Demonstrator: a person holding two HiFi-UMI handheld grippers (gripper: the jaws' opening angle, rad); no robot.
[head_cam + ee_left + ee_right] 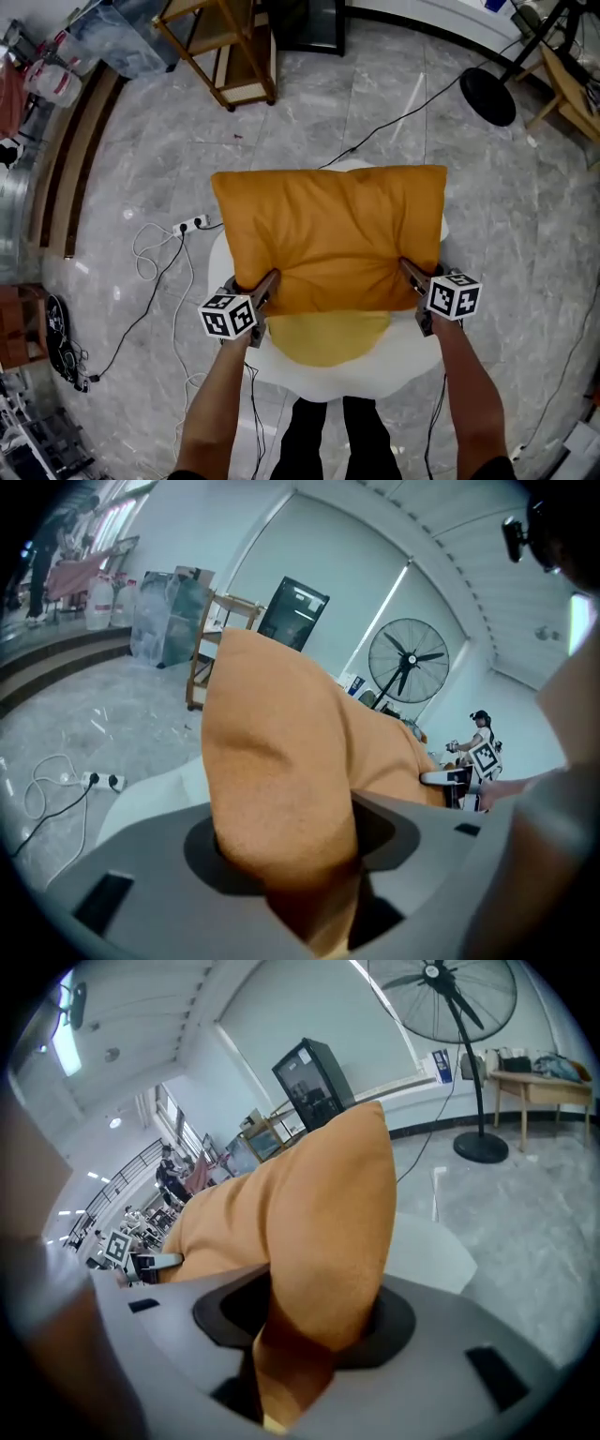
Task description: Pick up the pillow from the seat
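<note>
**Head view.** Orange pillow (328, 234): lies across the far half of the white seat (309, 377), its near edge over the seat's yellow round centre (328, 339). Left hand-held gripper (270, 278): clamped on the pillow's near left corner. Right hand-held gripper (406, 266): clamped on the near right corner. Each carries a cube with black-and-white square markers. Grey marble floor (375, 103), white power strip (190, 224) with cable, wooden rack (230, 56).

**Left gripper view.** Jaws pressed on a fold of orange pillow fabric, which fills the gap between them. Standing fan (408, 658) and black cabinet (292, 611) behind.

**Right gripper view.** Jaws pinched on the other pillow corner, fabric bunched between them; the seat's edge is just beyond.
</note>
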